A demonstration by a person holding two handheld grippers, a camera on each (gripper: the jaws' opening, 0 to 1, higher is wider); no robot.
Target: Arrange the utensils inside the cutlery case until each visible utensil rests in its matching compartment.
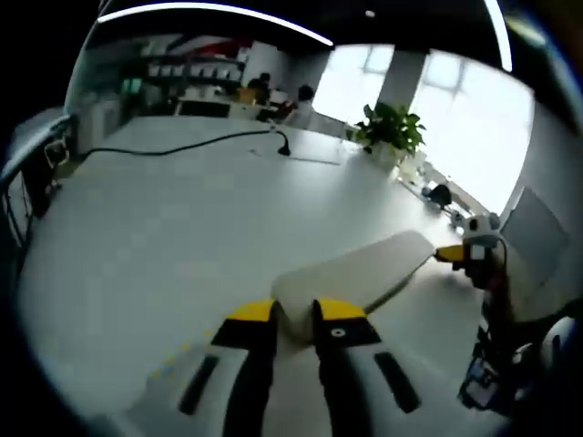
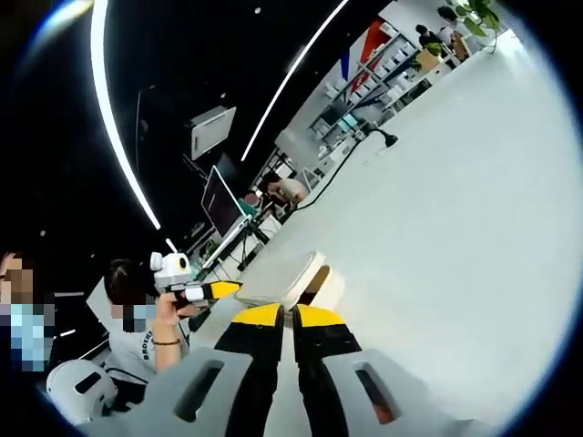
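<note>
On the wide white table lies the cutlery case, a long, flat, pale cream case with rounded corners and a smooth matte shell; in the left gripper view it stretches away from the jaws toward the upper right, its lid appearing down, so no compartments or utensils can be made out. The left gripper, with black jaws capped in yellow, has its jaws closed onto the near end of that case, the cream edge sitting in the narrow gap between the tips. At the case's far end in this view the other yellow-tipped gripper reaches in from the right, touching or just beside the case; which cannot be told. In the right gripper view the same case shows end-on just beyond the right gripper, whose yellow-tipped jaws stand nearly together; whether they pinch the case's edge cannot be told, since the tips hide the contact. Here the case looks slightly parted, a dark gap showing between a pale upper shell and lower shell. A black cable trails across the far table, and a green potted plant stands near the bright window. Seated people are visible past the table's edge.
</note>
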